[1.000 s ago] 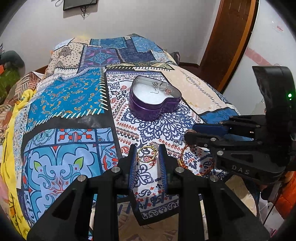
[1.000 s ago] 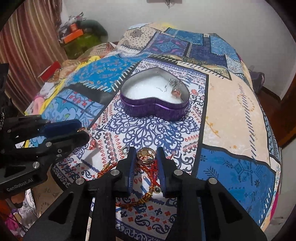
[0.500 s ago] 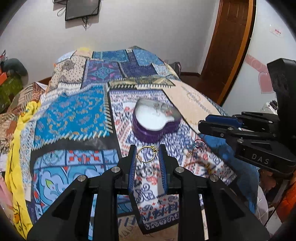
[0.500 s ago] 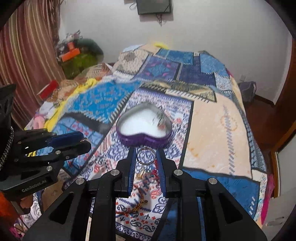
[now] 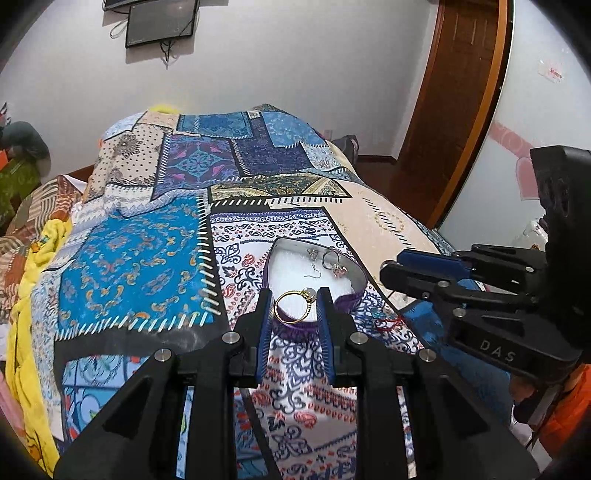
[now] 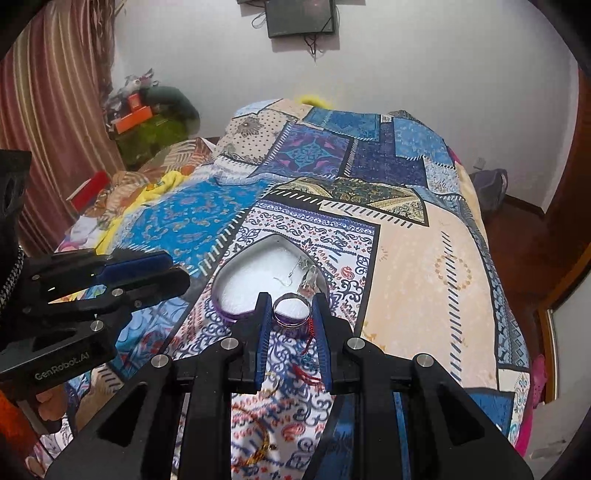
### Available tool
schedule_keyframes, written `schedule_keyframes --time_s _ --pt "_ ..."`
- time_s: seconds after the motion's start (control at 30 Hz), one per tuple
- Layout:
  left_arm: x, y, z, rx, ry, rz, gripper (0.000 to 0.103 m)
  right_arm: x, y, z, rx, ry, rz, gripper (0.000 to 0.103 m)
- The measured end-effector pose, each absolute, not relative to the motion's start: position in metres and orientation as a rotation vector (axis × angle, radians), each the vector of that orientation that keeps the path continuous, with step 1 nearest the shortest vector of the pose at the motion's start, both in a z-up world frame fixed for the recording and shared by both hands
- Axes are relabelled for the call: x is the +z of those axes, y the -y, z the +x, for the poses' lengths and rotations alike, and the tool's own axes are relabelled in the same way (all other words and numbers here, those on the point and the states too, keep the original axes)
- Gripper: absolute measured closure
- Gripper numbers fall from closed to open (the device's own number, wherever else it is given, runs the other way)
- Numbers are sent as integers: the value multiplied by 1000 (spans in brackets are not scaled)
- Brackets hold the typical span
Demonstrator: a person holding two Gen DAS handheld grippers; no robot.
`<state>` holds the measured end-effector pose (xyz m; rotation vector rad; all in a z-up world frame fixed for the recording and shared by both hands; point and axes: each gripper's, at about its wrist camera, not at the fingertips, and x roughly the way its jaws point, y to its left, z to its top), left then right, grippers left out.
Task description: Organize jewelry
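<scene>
This was a bedroom in a home — a bed (image 5: pixel 258 192) filled most of it, spread with a patchwork quilt (image 6: pixel 436 266) in blue, cream and purple. A brown wooden door (image 5: pixel 454 96) stood past the bed's far right corner, a striped curtain (image 6: pixel 48 122) hung off its left edge, and a small dark screen (image 6: pixel 301 16) — cables dangling — was mounted on the white wall.

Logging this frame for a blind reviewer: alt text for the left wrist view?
The left gripper pinches a gold ring above the near edge of a purple heart-shaped tin holding earrings, on a patchwork bedspread. The right gripper hovers at right.
</scene>
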<state>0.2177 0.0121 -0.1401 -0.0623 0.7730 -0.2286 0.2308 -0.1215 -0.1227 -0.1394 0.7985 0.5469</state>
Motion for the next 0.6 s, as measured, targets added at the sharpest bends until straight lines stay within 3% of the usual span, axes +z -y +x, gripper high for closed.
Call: schedule_keyframes --time_s 0.6 --pt "-168 -6 255 -290 -844 -66 80 -147 109 262 583 -881 -177 83"
